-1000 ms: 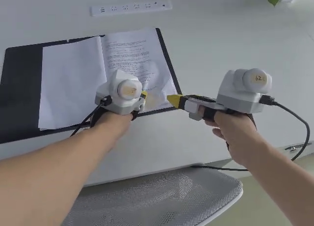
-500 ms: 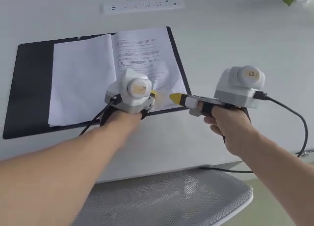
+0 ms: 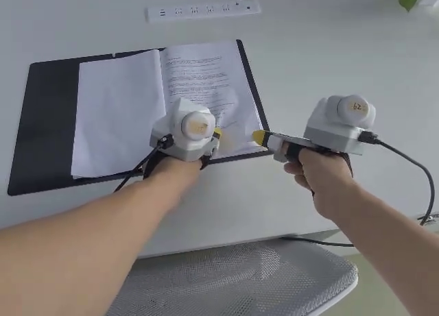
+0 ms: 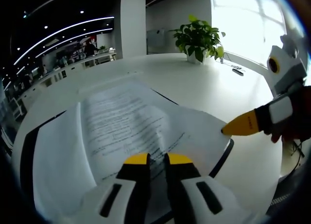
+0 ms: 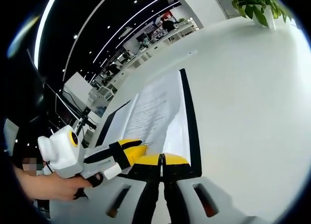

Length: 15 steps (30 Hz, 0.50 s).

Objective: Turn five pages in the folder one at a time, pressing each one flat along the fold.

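Head view shows the folder open on the desk, left gripper with closed jaws over the right page, right gripper also closed at its near corner, where shut tips may crease it or drag several sheets.

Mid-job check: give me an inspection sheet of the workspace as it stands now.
Surface: white workbench, smooth.
Job's things: black folder lies open; blank white sheet on its left, printed white page on its right.
Clutter: white power strip at the far edge.
Grippers: left claw, jaws drawn together, over the printed page's near part; right claw, jaws together, at that page's near right corner.
Cables: black cable trails from the right gripper; black lead from the left.
Surroundings: green potted plant on the bench; grey mesh chair seat below.
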Tool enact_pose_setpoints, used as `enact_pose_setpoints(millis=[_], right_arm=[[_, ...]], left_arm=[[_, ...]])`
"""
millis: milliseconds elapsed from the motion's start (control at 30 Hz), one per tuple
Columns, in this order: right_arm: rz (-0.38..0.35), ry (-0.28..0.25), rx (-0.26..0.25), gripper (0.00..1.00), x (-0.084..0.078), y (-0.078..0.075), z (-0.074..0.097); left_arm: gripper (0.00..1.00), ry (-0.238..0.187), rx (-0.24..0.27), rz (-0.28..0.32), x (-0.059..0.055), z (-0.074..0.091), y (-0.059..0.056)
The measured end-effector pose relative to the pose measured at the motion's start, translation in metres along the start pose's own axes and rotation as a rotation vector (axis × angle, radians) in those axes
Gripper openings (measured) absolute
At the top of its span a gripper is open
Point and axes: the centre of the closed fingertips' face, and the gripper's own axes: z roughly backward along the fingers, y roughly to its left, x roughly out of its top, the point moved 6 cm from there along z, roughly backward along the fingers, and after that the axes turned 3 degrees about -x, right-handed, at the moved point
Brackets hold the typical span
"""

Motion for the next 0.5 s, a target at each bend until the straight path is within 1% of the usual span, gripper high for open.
enact_pose_setpoints(millis=[100, 167, 200, 233, 267, 333, 367, 400, 467, 500], right_arm=[[0.001, -0.007, -0.001, 0.00, 0.001, 0.001, 0.000], [-0.007, -0.021, 0.007, 0.00, 0.003, 0.005, 0.001], [-0.004, -0.023, 0.005, 0.00, 0.004, 0.006, 0.001], [-0.006, -0.024, 0.008, 0.00, 0.004, 0.007, 0.001], [-0.008, -0.033, 0.019, 0.00, 0.006, 0.010, 0.002], [-0.005, -0.038, 0.022, 0.00, 0.007, 0.013, 0.002], [-0.003, -0.037, 0.024, 0.00, 0.008, 0.015, 0.002], [0.000, -0.041, 0.031, 0.00, 0.008, 0.018, 0.002], [0.006, -0.046, 0.041, 0.00, 0.010, 0.023, 0.002], [0.011, -0.048, 0.047, 0.00, 0.011, 0.026, 0.003]], left_arm=[[0.11, -0.002, 0.000, 0.012, 0.000, -0.001, 0.000], [0.11, -0.009, 0.001, 0.023, 0.000, 0.000, 0.000], [0.11, -0.010, -0.004, 0.020, 0.000, 0.001, -0.001], [0.11, -0.004, -0.004, 0.010, 0.000, 0.001, 0.000], [0.10, 0.000, -0.008, 0.016, 0.000, 0.003, 0.000], [0.11, 0.005, -0.016, 0.043, 0.001, 0.006, 0.001], [0.11, 0.014, -0.011, 0.038, 0.000, 0.009, 0.002], [0.11, 0.019, -0.018, 0.033, 0.000, 0.011, 0.002], [0.13, 0.047, -0.023, 0.005, -0.002, 0.018, 0.004], [0.13, 0.043, -0.023, 0.008, -0.002, 0.022, 0.006]])
